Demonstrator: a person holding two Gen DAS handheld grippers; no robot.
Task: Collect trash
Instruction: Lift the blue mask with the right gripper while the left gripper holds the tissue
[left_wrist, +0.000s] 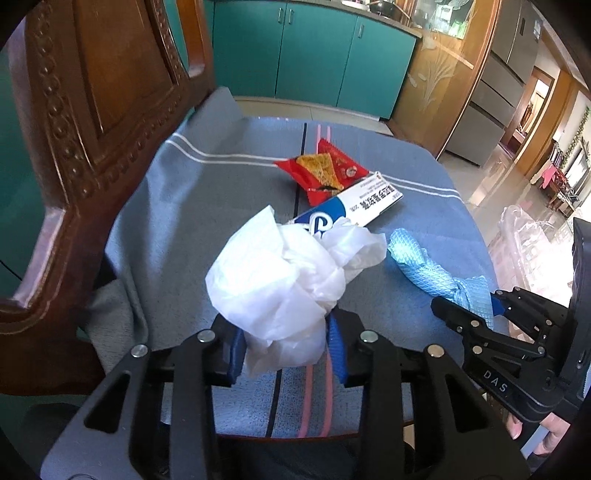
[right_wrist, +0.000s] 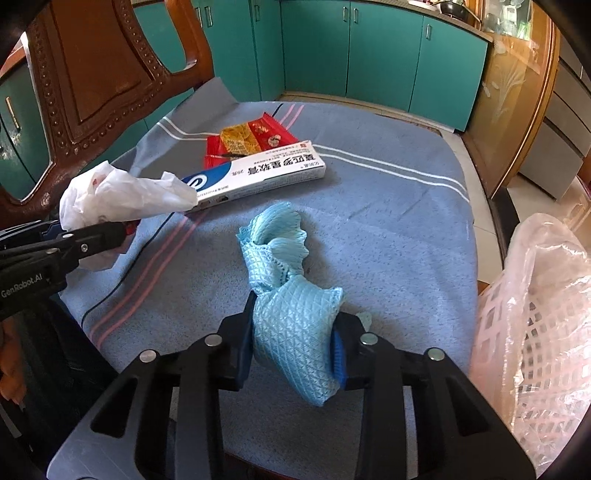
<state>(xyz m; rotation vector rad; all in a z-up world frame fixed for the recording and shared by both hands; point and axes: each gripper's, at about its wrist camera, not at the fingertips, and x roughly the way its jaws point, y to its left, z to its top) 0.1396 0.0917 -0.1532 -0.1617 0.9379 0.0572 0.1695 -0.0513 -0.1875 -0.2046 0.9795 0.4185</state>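
A crumpled white plastic bag (left_wrist: 280, 284) sits between the blue pads of my left gripper (left_wrist: 286, 350), which is shut on it; the same bag (right_wrist: 110, 195) shows at the left of the right wrist view. My right gripper (right_wrist: 295, 350) is shut on a wadded light-blue mesh cloth (right_wrist: 291, 321), also seen at the right of the left wrist view as the cloth (left_wrist: 428, 266). Farther back on the blue cloth-covered chair seat (right_wrist: 388, 229) lie a white and blue carton (right_wrist: 258, 173) and a red snack wrapper (right_wrist: 251, 142).
A carved wooden chair back (left_wrist: 92, 110) rises at the left. A white lattice basket lined with clear plastic (right_wrist: 535, 314) stands at the right edge of the seat. Teal cabinets (right_wrist: 369, 55) line the far wall. A person's fingers (left_wrist: 532, 432) hold the right gripper's handle.
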